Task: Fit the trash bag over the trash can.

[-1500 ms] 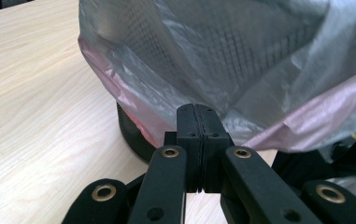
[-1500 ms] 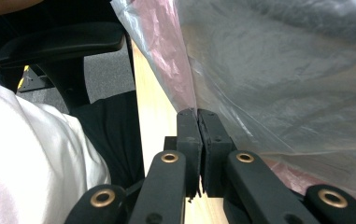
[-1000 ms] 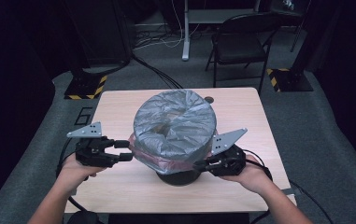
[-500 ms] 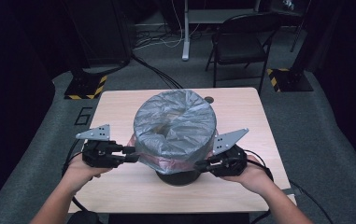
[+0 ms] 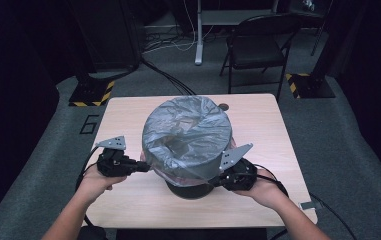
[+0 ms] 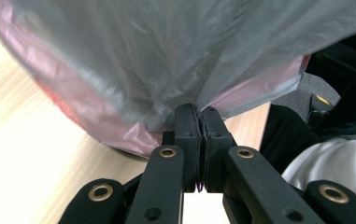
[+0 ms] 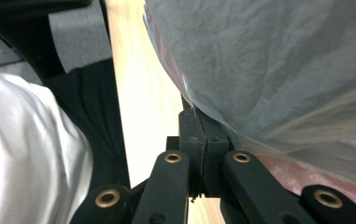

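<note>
Left claw (image 5: 145,166) moved inward, pinching grey bag (image 5: 188,132); bin (image 5: 190,187) mostly hidden.

left tool (image 5: 145,166) clamped, right tool (image 5: 217,181) clamped

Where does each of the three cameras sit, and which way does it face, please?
High view: above the person's side, facing forward and down at the table; forearms and both grippers show.
Left gripper view: on the left gripper, jaws shut on the grey bag.
Right gripper view: on the right gripper, pinching the bag's edge.
Shared: the bag.
</note>
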`<state>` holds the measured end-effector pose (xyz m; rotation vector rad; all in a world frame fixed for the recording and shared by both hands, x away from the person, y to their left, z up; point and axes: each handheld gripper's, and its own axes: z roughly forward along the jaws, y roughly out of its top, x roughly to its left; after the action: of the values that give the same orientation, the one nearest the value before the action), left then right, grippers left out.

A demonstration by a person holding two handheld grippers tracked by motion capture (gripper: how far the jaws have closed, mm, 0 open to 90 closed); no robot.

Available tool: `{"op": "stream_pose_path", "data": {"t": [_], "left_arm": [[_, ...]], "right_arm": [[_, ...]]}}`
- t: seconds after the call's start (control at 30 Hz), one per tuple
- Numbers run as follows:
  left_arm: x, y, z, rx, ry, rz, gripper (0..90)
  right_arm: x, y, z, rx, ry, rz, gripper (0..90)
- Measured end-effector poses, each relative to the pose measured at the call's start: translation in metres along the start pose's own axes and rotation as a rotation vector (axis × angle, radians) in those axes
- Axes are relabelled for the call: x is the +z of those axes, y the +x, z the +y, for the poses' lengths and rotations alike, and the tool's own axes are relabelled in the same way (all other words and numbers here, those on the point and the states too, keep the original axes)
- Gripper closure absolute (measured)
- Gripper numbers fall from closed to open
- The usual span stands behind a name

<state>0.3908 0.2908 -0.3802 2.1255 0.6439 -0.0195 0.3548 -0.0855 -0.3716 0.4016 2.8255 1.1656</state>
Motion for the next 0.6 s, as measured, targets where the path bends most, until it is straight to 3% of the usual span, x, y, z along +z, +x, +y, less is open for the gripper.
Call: {"op": "stream_pose_path", "data": {"t": [0.1,0.13,0.3,0.4,0.47,0.6], "left_arm": [[0.007,0.003,-0.002,0.004,0.013,0.009,87.2],[0.010,0.005,-0.003,-0.015,0.011,-0.001,87.1],[0.009,0.004,-0.004,-0.022,0.004,-0.012,84.8],[-0.001,0.003,-0.002,-0.029,-0.021,-0.018,64.2],[-0.011,0.001,0.000,-0.031,-0.050,0.000,55.5],[-0.033,0.000,0.004,-0.018,-0.084,0.044,49.2]], "right_arm": [[0.004,0.000,-0.002,-0.007,0.011,-0.006,90.0],[0.004,0.001,-0.003,0.000,0.015,-0.008,90.0],[0.003,0.000,-0.010,0.018,-0.004,0.004,89.2],[-0.007,0.000,-0.013,0.049,-0.051,0.011,70.4],[-0.020,-0.002,-0.015,0.081,-0.103,0.015,66.6],[-0.044,-0.009,-0.019,0.108,-0.172,-0.041,63.3]]}}
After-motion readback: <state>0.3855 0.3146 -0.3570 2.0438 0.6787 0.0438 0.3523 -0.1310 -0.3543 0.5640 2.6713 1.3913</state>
